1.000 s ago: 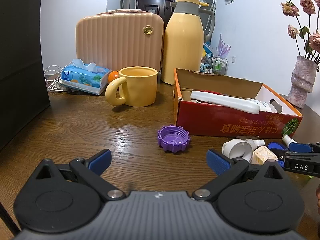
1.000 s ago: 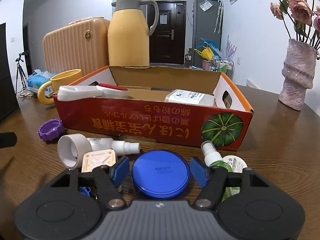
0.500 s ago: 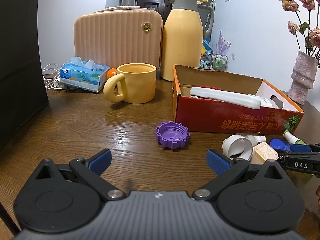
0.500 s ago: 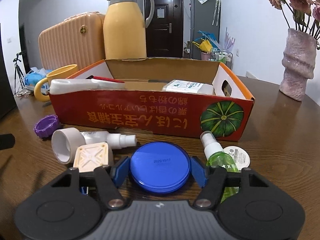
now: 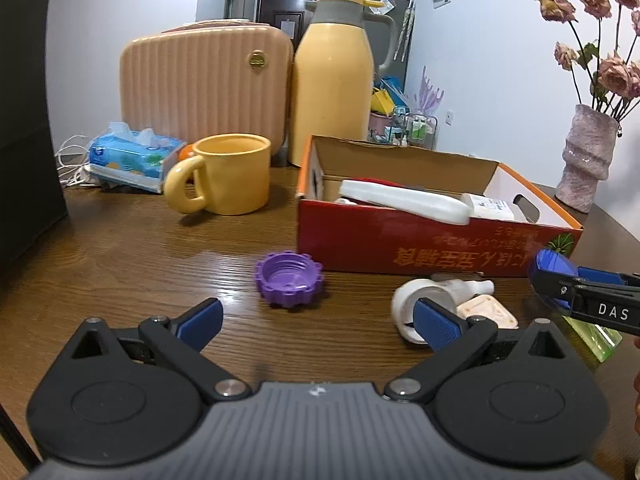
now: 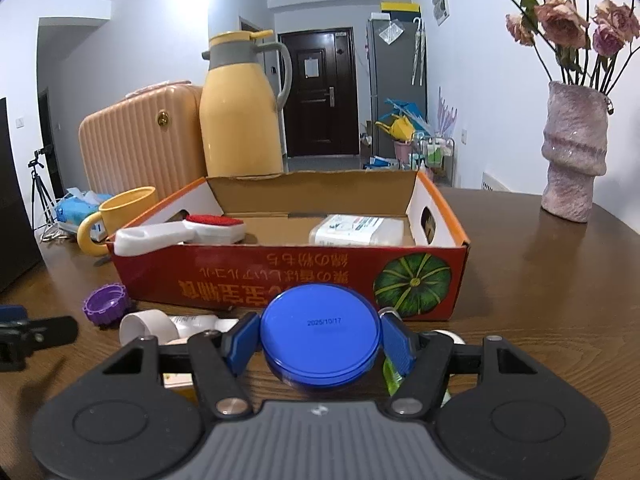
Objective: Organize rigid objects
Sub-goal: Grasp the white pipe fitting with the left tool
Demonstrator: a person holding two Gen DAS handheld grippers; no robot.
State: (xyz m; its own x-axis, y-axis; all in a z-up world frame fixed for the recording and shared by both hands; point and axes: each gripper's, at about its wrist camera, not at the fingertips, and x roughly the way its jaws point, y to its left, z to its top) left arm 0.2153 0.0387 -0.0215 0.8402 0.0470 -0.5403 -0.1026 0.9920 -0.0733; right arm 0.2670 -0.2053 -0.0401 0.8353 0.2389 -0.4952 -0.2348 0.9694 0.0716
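Right wrist view: right gripper (image 6: 319,338) clamped on a round blue lid (image 6: 319,334), one pad pressed to each side of its rim. Lid sits lifted off the wooden surface (image 6: 540,300), in front of the near wall of the red cardboard box (image 6: 288,280). Date stamp legible on lid top. Inside the box: a white brush with red bristles (image 6: 180,232) leaning over the left end, a white labelled bottle (image 6: 356,230) lying flat toward the right end. On the surface below and left of the lid: a white tube-shaped bottle (image 6: 148,324) on its side, a purple ridged cap (image 6: 106,304) further left, open side up. Green spray bottle (image 6: 394,376) partly hidden behind the right finger. Pink vase with dried roses (image 6: 574,156) stands well apart at far right.

Left wrist view: left gripper (image 5: 316,320) spread wide, nothing between its pads, hovering low over the surface. Purple cap lies just ahead of it, apart from both fingers. White tube bottle and a cream square lid (image 5: 486,312) lie behind its right finger. Right gripper enters from the right edge with the blue lid in its grasp, near the box's front corner. Behind, away from the box: yellow mug (image 5: 228,180), tissue pack (image 5: 132,156), yellow thermos jug (image 5: 332,80), ribbed peach case (image 5: 204,84).
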